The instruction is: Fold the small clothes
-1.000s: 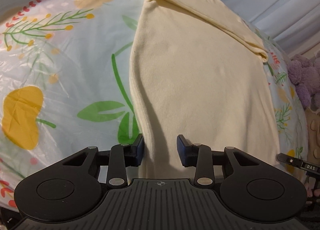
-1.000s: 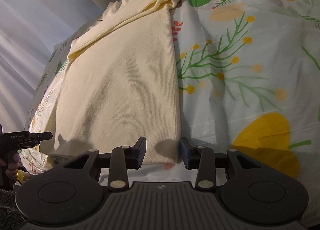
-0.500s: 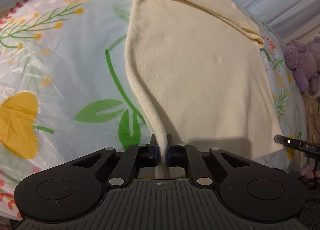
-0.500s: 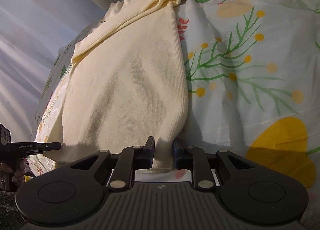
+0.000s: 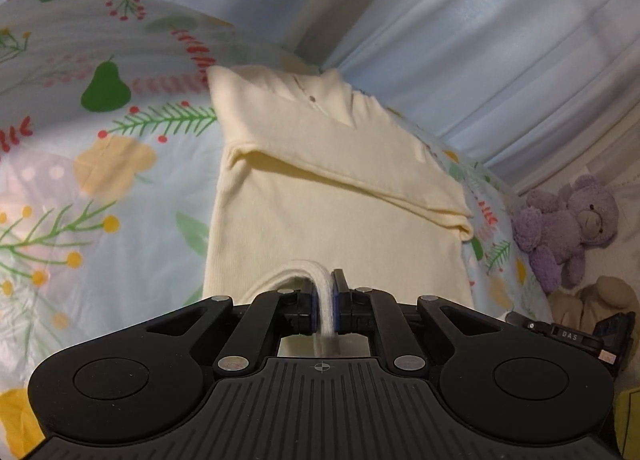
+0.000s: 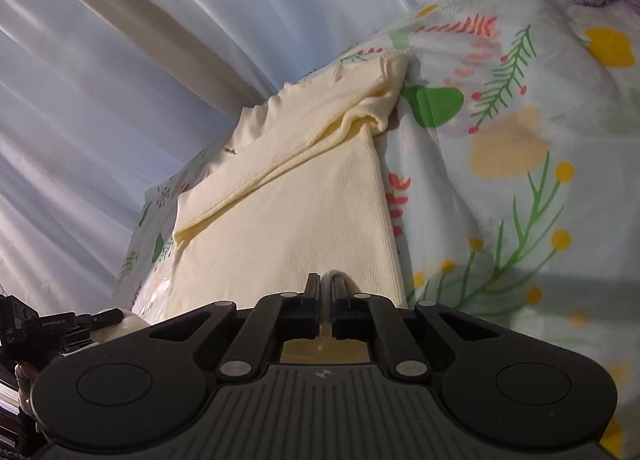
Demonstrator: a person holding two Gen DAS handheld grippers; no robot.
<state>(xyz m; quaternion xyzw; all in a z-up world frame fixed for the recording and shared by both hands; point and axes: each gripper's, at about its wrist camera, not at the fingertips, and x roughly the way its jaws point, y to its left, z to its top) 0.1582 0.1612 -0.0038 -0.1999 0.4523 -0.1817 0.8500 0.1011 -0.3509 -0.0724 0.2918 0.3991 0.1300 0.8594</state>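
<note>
A cream knit garment (image 5: pixel 332 196) lies on a floral bedsheet (image 5: pixel 80 188), its sleeves folded across the top. It also shows in the right wrist view (image 6: pixel 288 220). My left gripper (image 5: pixel 326 292) is shut on the garment's near left hem corner, which is lifted off the sheet and arches over the fingers. My right gripper (image 6: pixel 328 292) is shut on the near right hem corner, also raised. The hem between the two grippers is hidden below the gripper bodies.
A purple teddy bear (image 5: pixel 568 228) and a beige plush sit to the right of the bed. Pale curtains (image 6: pixel 140 60) hang behind the bed. The other gripper shows at each view's edge, the right gripper in the left wrist view (image 5: pixel 568 336) and the left gripper in the right wrist view (image 6: pixel 56 328).
Both grippers closed on the hem corners, then lifted them up and forward. The views now tilt up toward the curtains.
</note>
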